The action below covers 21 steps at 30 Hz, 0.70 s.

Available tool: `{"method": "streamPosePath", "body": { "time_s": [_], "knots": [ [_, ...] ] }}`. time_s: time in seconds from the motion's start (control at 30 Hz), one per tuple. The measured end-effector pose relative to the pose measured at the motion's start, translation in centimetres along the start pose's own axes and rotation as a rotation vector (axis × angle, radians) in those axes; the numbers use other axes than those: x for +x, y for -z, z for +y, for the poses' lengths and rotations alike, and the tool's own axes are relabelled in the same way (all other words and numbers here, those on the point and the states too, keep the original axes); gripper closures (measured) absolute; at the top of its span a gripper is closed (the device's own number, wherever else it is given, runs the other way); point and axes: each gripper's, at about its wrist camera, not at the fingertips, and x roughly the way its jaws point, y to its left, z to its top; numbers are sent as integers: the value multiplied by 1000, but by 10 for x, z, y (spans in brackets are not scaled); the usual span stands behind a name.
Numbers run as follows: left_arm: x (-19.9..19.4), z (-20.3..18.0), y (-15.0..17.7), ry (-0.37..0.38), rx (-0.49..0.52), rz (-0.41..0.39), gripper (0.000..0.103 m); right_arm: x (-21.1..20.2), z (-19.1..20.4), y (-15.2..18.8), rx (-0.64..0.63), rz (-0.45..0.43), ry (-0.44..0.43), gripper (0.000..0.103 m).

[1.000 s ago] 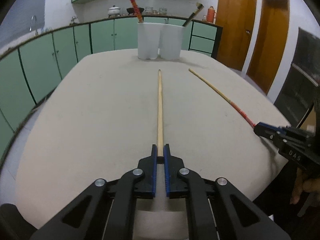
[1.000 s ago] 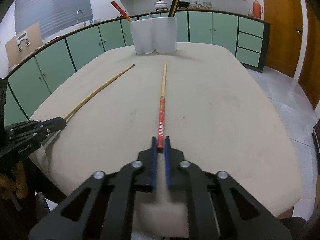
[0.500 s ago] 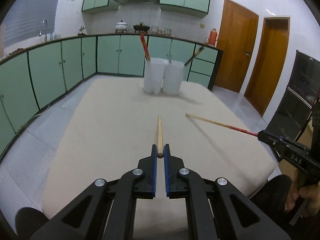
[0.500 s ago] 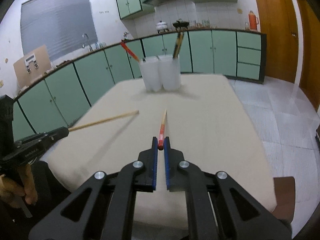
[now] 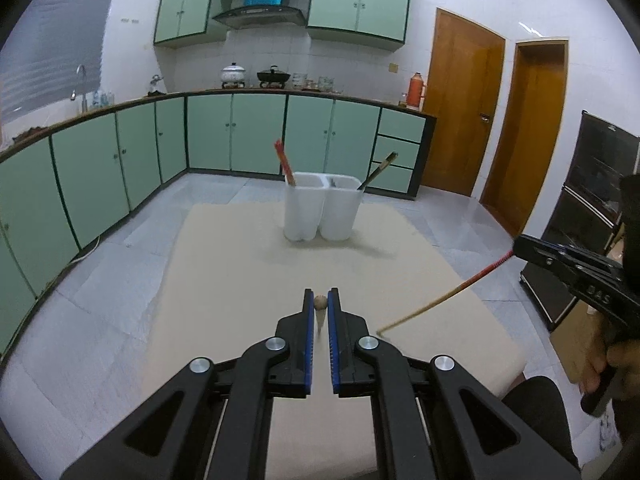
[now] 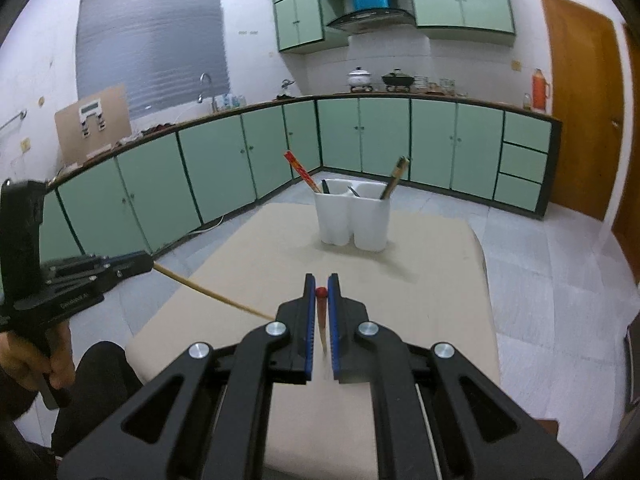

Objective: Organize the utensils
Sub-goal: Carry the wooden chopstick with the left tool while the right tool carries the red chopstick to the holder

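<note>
Jaws: left gripper [image 5: 320,301] clamps plain chopstick [image 5: 320,312] | right gripper [image 6: 321,291] clamps red-ended chopstick [image 6: 321,312], foreshortened

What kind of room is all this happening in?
Most likely a home kitchen. Green cabinets run under a long counter, a range hood hangs over pots on the stove, and there is a sink tap below the window.

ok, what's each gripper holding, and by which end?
Left gripper: plain wooden chopstick, by its thick end. Right gripper: red-handled chopstick, by its red end.
</note>
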Motion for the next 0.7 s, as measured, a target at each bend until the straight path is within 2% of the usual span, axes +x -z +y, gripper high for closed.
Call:
{"method": "streamPosePath", "body": {
  "time_s": [0.4,0.7],
  "knots": [
    [23,11,-42,55,-2,83,97,51,-3,-52,-38,112,-51,98],
    [34,5,-75,65,51,96,97,78,-5,-81,-75,186,-70,98]
  ]
}}
